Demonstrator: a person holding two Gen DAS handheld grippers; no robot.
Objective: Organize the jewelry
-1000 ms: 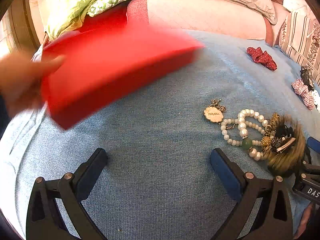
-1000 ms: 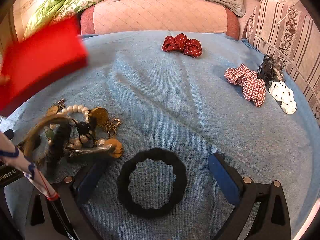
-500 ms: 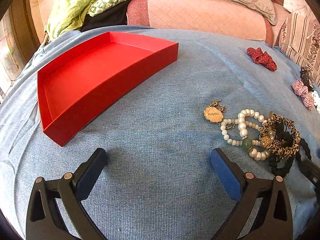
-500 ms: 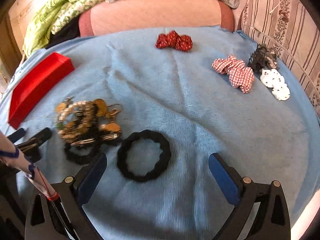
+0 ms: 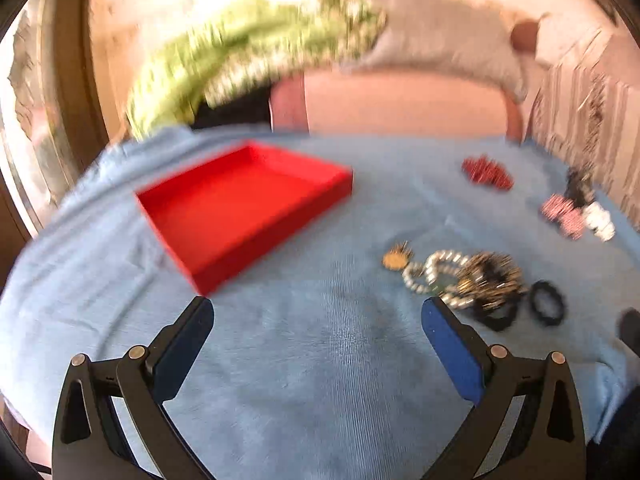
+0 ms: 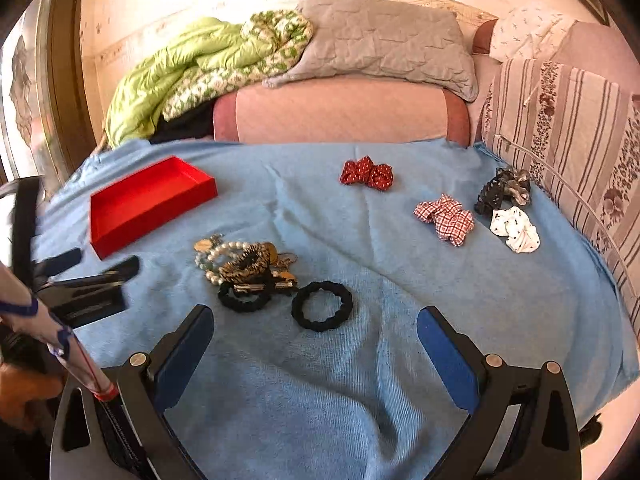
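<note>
An empty red tray [image 5: 240,204] [image 6: 148,204] lies on the blue blanket at the left. A jewelry pile [image 6: 240,264] [image 5: 460,276] of pearl bracelets, gold charms and a leopard scrunchie lies right of it. A black scrunchie [image 6: 322,305] [image 5: 547,303] lies beside the pile. My left gripper [image 5: 318,314] is open and empty, above the blanket between tray and pile; it also shows in the right wrist view [image 6: 92,270]. My right gripper [image 6: 314,322] is open and empty, just short of the black scrunchie.
A red dotted bow [image 6: 366,174], a red checked scrunchie [image 6: 444,218], a white dotted scrunchie [image 6: 516,230] and a black hair claw [image 6: 500,192] lie at the far right. Pillows [image 6: 380,48] and a green quilt [image 6: 188,72] lie behind the blanket [image 6: 360,380].
A hand set the red tray down on the blanket and left. Both grippers have pulled back and risen, so tray and jewelry look farther away. The left view is blurred from motion.
</note>
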